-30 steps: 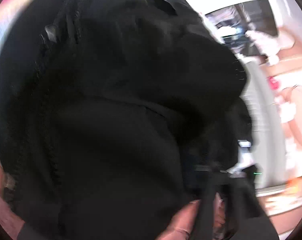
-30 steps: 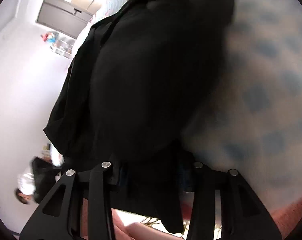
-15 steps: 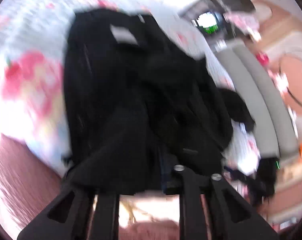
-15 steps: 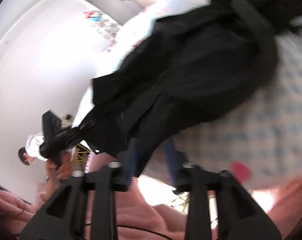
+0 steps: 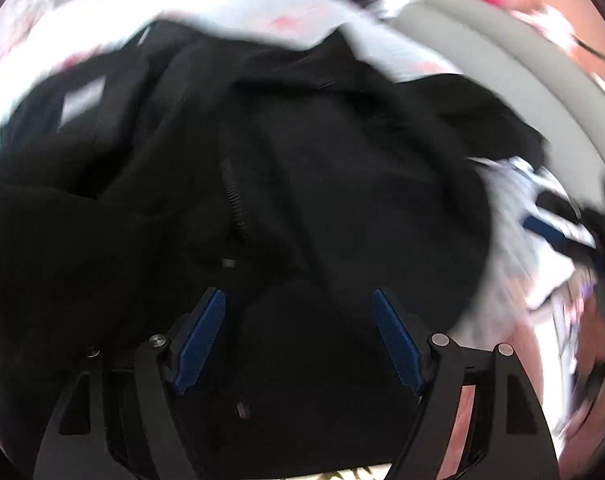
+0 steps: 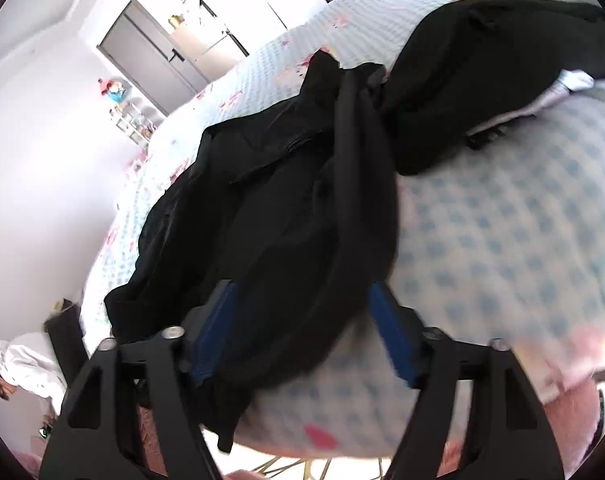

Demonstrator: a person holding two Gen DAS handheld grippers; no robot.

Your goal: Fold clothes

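Black jacket hem over bed edge, between spread fingers.

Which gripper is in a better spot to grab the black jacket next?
Probably the right gripper: its open jaws straddle the black jacket hem at the bed edge. The left gripper, also open, faces bunched middle fabric.

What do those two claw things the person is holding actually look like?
Both look alike. The left claw and the right claw each have two black fingers built from open triangular frames with silver bolt heads at the joints. Ribbed blue pads line the inner faces. No cables or markings show.
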